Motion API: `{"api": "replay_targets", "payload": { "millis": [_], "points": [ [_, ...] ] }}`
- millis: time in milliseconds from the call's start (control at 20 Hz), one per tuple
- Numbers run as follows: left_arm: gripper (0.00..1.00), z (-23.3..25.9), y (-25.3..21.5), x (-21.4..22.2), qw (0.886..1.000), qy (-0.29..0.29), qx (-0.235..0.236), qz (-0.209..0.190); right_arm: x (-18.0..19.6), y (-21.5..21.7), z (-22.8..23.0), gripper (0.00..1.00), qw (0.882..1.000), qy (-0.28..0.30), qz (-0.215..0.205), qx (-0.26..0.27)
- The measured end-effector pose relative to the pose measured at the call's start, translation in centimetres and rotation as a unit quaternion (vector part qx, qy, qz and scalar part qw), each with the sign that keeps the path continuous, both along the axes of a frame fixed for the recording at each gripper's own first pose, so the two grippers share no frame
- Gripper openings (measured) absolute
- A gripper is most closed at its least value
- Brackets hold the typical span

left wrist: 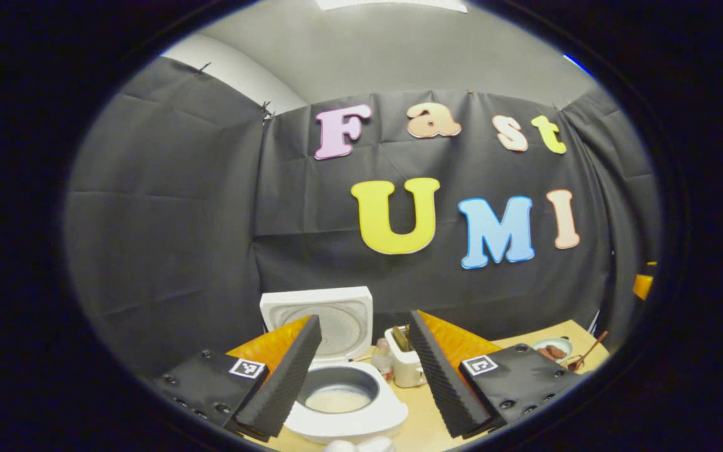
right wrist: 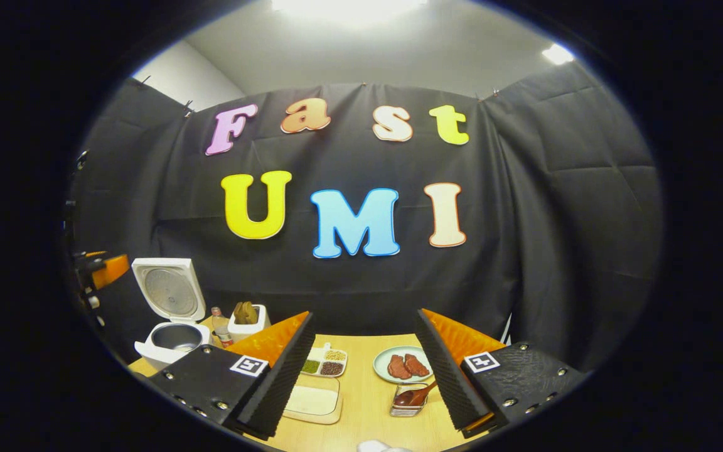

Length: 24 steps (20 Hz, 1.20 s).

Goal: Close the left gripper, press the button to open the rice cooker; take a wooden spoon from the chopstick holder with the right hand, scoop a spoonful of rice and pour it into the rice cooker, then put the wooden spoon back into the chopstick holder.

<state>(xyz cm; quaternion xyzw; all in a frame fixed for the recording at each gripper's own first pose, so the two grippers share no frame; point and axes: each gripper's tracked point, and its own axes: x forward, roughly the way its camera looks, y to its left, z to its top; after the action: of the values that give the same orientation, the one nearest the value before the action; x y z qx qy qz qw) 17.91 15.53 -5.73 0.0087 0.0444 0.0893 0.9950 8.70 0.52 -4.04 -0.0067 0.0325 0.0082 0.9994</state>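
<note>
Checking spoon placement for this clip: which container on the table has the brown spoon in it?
The small clear container nearest the right gripper; the brown spoon rests inside. The plate holds meat slices, the divided tray grains.

I see a white rice cooker (right wrist: 170, 317) with its lid up, the inner pot dark grey with pale rice inside (left wrist: 338, 399). The chopstick holder (right wrist: 246, 324) is white, with brown utensils. My table (right wrist: 368, 402) is light wood. A pale plate (right wrist: 404, 365) carries reddish-brown meat slices, and a white divided dish (right wrist: 324, 363) shows green, tan and dark brown grains.
</note>
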Motion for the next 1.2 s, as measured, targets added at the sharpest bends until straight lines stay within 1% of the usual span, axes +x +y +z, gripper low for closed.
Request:
{"api": "replay_targets", "payload": {
  "millis": [50,100,150,200,250,300,350,400,500,650,750,800,900,1000,1050,1200],
  "points": [
    [1.00,1.1,1.0,1.7,1.000,-0.005,-0.005,0.006,-0.2,1.2,-0.1,0.98,1.000,0.004,0.011,-0.008],
    [0.96,2.2,2.1,3.4,1.000,-0.012,-0.009,0.013,-0.4,1.9,-0.4,0.98,1.000,0.010,0.018,-0.014],
    [0.99,3.1,2.7,5.0,1.000,-0.017,-0.011,0.021,-0.4,2.7,-0.4,0.94,1.000,0.013,0.023,-0.016],
    [0.99,3.9,3.6,6.6,0.999,-0.020,-0.007,0.028,-0.3,3.3,-0.4,0.98,0.999,0.017,0.027,-0.014],
    [0.99,4.2,4.2,7.7,0.999,-0.023,-0.004,0.035,-0.2,4.0,-0.3,0.94,0.999,0.020,0.033,-0.009],
    [0.99,4.5,4.6,8.8,0.999,-0.024,-0.003,0.037,0.0,4.4,-0.5,0.98,0.999,0.024,0.032,-0.002],
    [0.99,4.5,5.3,10.1,0.999,-0.021,0.000,0.044,0.2,4.7,-0.3,0.94,0.999,0.025,0.035,-0.001],
    [0.99,4.4,5.8,11.4,0.999,-0.017,-0.001,0.047,0.5,5.0,-0.2,0.98,0.999,0.028,0.035,-0.001],
    [0.99,3.5,6.9,14.0,0.999,-0.007,-0.009,0.053,0.9,5.6,-0.3,0.98,0.999,0.034,0.039,-0.001],
    [0.99,0.5,9.2,17.9,0.997,0.023,-0.027,0.068,1.6,6.0,-0.7,0.97,0.998,0.043,0.040,-0.003],
    [0.96,-1.3,11.0,20.6,0.996,0.038,-0.024,0.077,1.9,6.1,-1.2,0.98,0.998,0.053,0.040,-0.010],
    [0.97,-2.0,11.6,21.6,0.996,0.044,-0.019,0.081,2.0,6.2,-1.6,0.98,0.997,0.058,0.040,-0.013],
    [0.96,-4.0,12.4,23.4,0.995,0.063,-0.016,0.079,2.0,6.4,-2.4,0.98,0.997,0.071,0.041,-0.015],
    [0.96,-6.1,13.1,25.0,0.993,0.085,-0.023,0.080,2.0,6.6,-2.9,0.98,0.996,0.080,0.041,-0.014],
    [0.96,-7.1,13.6,25.6,0.991,0.095,-0.020,0.087,2.0,6.7,-3.2,0.98,0.996,0.084,0.041,-0.013],
    [0.98,-9.2,14.3,27.0,0.989,0.120,-0.014,0.088,1.8,7.1,-3.8,0.98,0.995,0.095,0.043,-0.011]
  ]
}}
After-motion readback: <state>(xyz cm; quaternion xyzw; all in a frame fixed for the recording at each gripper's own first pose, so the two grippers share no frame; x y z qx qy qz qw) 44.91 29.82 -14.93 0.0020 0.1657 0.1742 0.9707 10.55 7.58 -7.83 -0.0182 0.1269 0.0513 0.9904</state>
